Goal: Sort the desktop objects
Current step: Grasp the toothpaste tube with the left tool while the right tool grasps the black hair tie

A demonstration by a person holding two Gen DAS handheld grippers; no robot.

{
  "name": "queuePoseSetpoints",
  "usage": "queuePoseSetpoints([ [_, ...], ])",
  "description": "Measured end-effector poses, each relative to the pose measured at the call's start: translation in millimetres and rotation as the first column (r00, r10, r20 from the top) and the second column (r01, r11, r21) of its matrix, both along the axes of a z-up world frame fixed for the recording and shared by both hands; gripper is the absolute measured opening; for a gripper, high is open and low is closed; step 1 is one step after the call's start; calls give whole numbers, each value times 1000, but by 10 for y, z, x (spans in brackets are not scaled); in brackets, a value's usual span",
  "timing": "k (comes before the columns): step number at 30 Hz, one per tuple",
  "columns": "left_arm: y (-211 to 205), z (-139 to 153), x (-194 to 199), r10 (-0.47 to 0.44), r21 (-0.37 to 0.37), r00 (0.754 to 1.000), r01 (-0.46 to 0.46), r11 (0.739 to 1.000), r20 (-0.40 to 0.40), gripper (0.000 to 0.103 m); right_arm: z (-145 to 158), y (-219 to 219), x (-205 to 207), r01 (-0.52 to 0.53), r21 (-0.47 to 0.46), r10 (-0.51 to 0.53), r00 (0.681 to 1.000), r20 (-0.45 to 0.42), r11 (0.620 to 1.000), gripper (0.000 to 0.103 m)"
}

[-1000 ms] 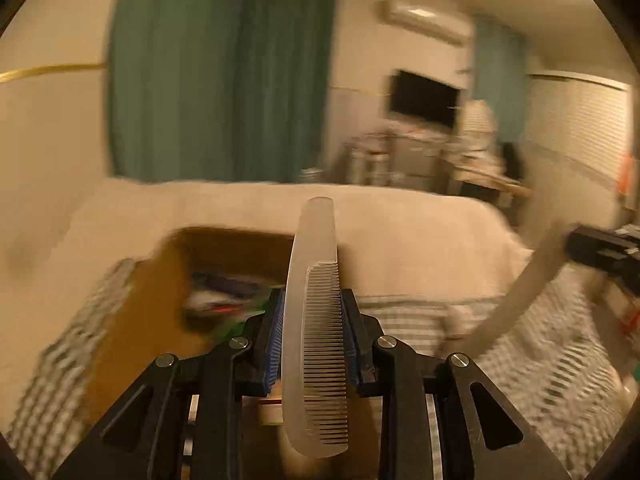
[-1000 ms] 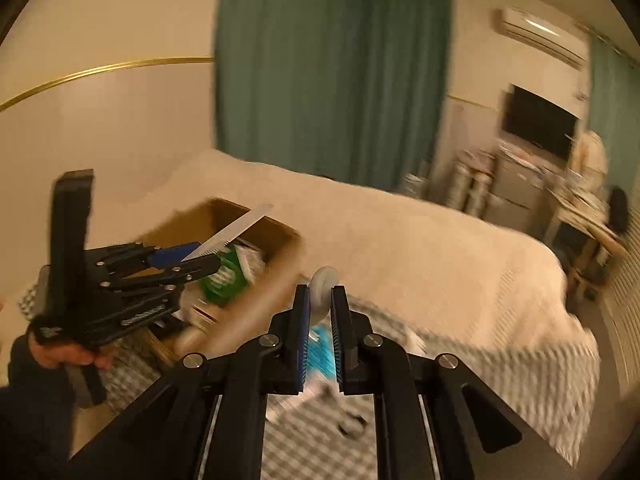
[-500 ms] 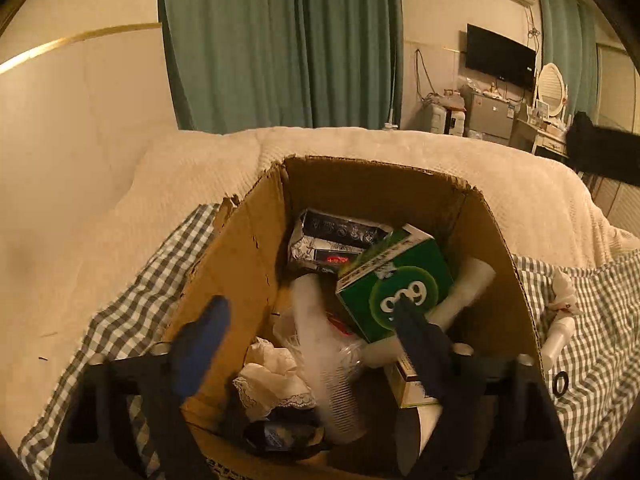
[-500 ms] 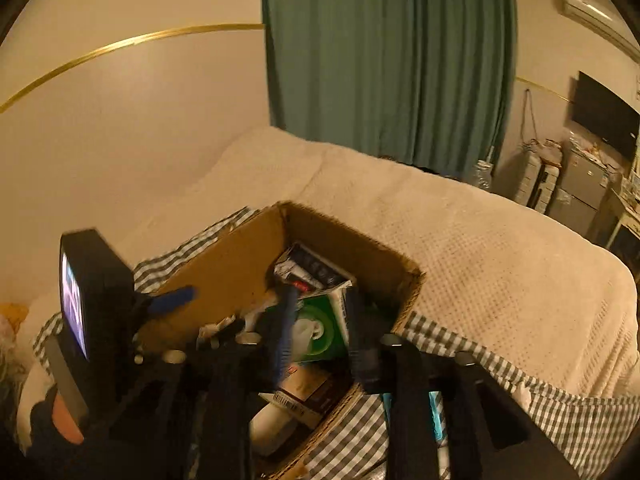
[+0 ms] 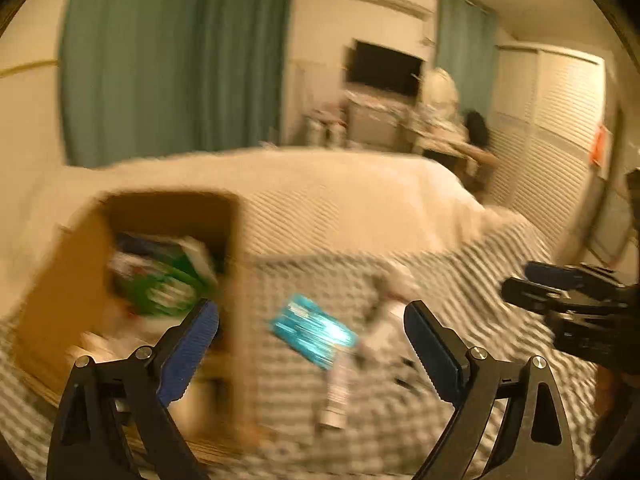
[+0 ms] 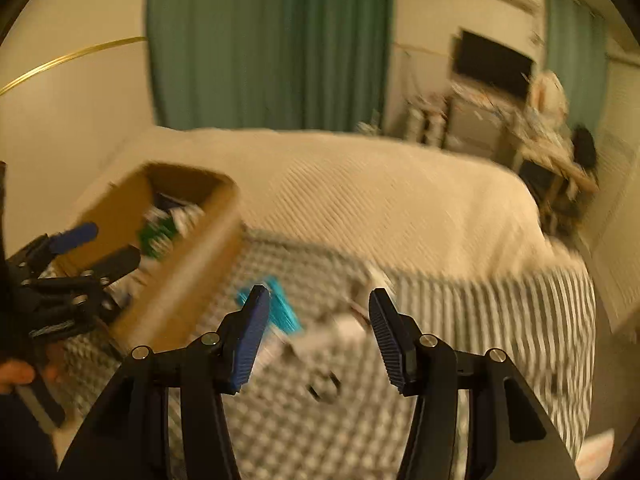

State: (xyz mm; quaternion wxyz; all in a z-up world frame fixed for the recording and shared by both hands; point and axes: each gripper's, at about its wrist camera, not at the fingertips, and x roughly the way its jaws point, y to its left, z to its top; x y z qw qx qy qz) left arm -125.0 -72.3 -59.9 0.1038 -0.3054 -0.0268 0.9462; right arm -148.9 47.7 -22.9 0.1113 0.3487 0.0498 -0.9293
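Both tools hang with their jaws spread wide and hold nothing above a checked cloth (image 5: 460, 280) laid over a bed. The left tool (image 5: 312, 344) fills the bottom of its own view, and it shows again at the left edge of the right wrist view. The right tool (image 6: 316, 332) sits at the bottom centre of its own view and appears at the right edge of the left one.

A cardboard box (image 5: 64, 280), in the left half of both views, holds several things, among them a green carton (image 5: 160, 284). Loose items wait on the cloth just beside the box: a teal packet (image 5: 312, 334) in the lower centre of the left view, a white tube (image 5: 336, 396) below it, and a small dark ring (image 6: 326, 386) in the lower centre of the right view.

Judging by the empty tools and the filled box, the work stands between 2 pickups. The next move seems to call for lowering 1 tool onto a loose item, likely the teal packet or the tube, closing on it across its narrow side, and carrying it to the box.

Motion blur smears every label. No brand or writing can be read on the packet, the carton or the tube.
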Motion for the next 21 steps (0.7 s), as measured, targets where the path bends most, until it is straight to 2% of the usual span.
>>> queuePoseSetpoints([
  [2, 277, -220, -26, -56, 15, 996, 55, 998, 72, 96, -177, 210, 45, 50, 5, -50, 998, 29, 999, 52],
  [4, 496, -498, -112, -120, 19, 980, 119, 993, 156, 96, -318, 431, 63, 84, 15, -85, 995, 43, 996, 52],
  [6, 601, -678, -192, -89, -48, 976, 100, 994, 199, 96, -435, 544, 43, 94, 0, -94, 993, 67, 996, 52],
  [7, 626, -784, -254, -43, -114, 976, 69, 991, 212, 96, -475, 592, 38, 98, -10, -97, 992, 76, 995, 52],
  [9, 615, -896, -333, -1, -168, 974, 39, 985, 226, 96, -546, 636, 23, 90, -18, -88, 992, 87, 996, 52],
  [13, 547, -1051, -436, 24, -147, 965, 15, 989, 263, 96, -620, 527, -190, 15, -20, -13, 995, 100, 1000, 52],
  [16, 547, -1239, -483, 34, -181, 958, 19, 983, 286, 96, -733, 368, -358, -17, 3, 17, 995, 101, 1000, 52],
  [19, 534, -1371, -540, 35, -176, 943, 25, 984, 330, 96, -1049, 242, -483, -36, -25, 39, 986, 163, 999, 52],
  [21, 503, -1438, -541, 36, -162, 932, 24, 987, 360, 96, -1293, 173, -530, -46, -4, 46, 977, 208, 999, 51],
])
